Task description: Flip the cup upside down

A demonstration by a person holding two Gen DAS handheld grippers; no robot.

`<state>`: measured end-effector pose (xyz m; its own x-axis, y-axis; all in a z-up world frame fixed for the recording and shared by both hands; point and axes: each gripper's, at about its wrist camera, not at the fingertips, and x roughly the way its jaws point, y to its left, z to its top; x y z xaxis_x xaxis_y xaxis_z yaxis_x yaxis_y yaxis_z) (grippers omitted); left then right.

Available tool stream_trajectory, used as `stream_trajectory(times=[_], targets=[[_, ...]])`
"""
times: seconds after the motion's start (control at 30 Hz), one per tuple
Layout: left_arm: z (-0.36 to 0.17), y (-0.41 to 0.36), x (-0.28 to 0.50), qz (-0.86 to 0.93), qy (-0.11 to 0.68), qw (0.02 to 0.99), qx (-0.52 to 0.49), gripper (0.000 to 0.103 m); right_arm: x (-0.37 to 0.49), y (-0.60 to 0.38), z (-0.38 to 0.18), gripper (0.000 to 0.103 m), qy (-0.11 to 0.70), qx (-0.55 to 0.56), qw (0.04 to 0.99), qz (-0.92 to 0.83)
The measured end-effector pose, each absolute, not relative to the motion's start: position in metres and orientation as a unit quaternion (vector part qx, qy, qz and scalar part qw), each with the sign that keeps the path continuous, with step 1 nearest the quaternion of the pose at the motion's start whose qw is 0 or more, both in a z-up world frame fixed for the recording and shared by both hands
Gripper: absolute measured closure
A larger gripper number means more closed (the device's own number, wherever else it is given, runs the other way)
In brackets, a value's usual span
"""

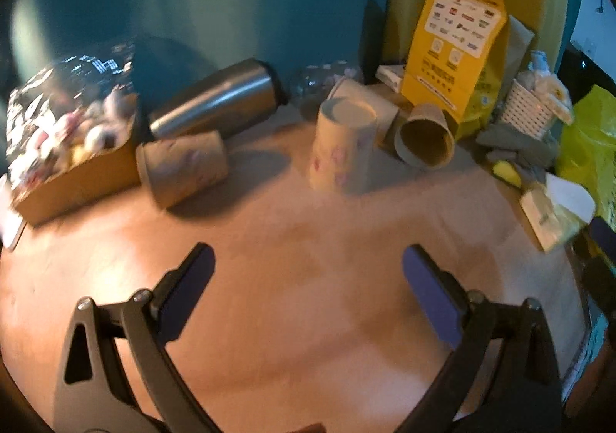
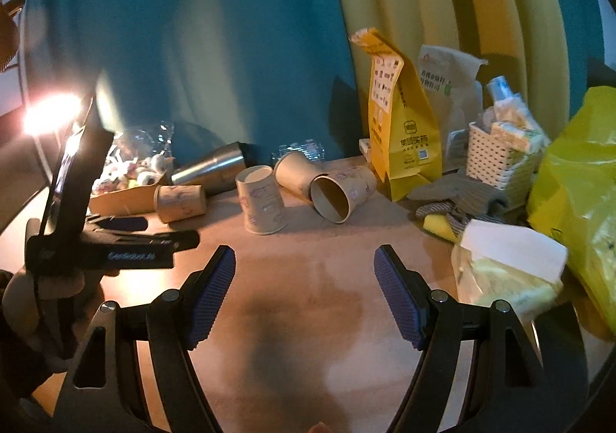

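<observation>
Several paper cups sit on the wooden table. One cup stands upside down, base up, at centre; it also shows in the right wrist view. One cup lies on its side at left, also in the right wrist view. Another lying cup shows its open mouth, also in the right wrist view. A further cup lies behind. My left gripper is open and empty, short of the cups. My right gripper is open and empty. The left gripper also shows in the right wrist view.
A steel flask lies behind the cups. A cardboard box of sweets is at left. A yellow paper bag, white basket, grey cloth, sponge, tissue pack and yellow plastic bag crowd the right.
</observation>
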<state>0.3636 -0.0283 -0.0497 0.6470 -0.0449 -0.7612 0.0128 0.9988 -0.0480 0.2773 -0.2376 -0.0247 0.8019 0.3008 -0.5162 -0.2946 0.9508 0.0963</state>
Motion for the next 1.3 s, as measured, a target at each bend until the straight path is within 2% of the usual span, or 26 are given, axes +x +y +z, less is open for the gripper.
stream_trajectory(times=[0.23,0.53,0.63,0.67,0.73,1.03,1.3], targets=[[-0.062,-0.044,0.437,-0.033,0.422,0.906,-0.007,0.004,0.327,-0.243,-0.039,0.025,0.289,0.02,0.945,0.152],[-0.074,-0.052,0.487,-0.053,0.421,0.906,-0.012,0.006,0.357,-0.252,-0.053,0.025,0.306,0.029,0.94,0.145],[-0.079,-0.054,0.497,-0.065,0.432,0.899,-0.023,0.024,0.36,-0.254,-0.055,0.025,0.309,0.031,0.94,0.145],[-0.08,-0.053,0.496,-0.067,0.434,0.898,-0.026,0.033,0.359,-0.255,-0.055,0.025,0.308,0.031,0.94,0.145],[-0.082,-0.052,0.497,-0.071,0.439,0.895,-0.033,0.042,0.359,-0.255,-0.055,0.025,0.307,0.031,0.94,0.147],[-0.067,-0.042,0.472,-0.089,0.431,0.895,-0.072,0.044,0.335,-0.259,-0.044,0.025,0.293,0.028,0.944,0.148],[-0.039,-0.052,0.389,-0.1,0.427,0.897,-0.046,0.044,0.292,-0.264,-0.028,0.025,0.279,0.03,0.948,0.153]])
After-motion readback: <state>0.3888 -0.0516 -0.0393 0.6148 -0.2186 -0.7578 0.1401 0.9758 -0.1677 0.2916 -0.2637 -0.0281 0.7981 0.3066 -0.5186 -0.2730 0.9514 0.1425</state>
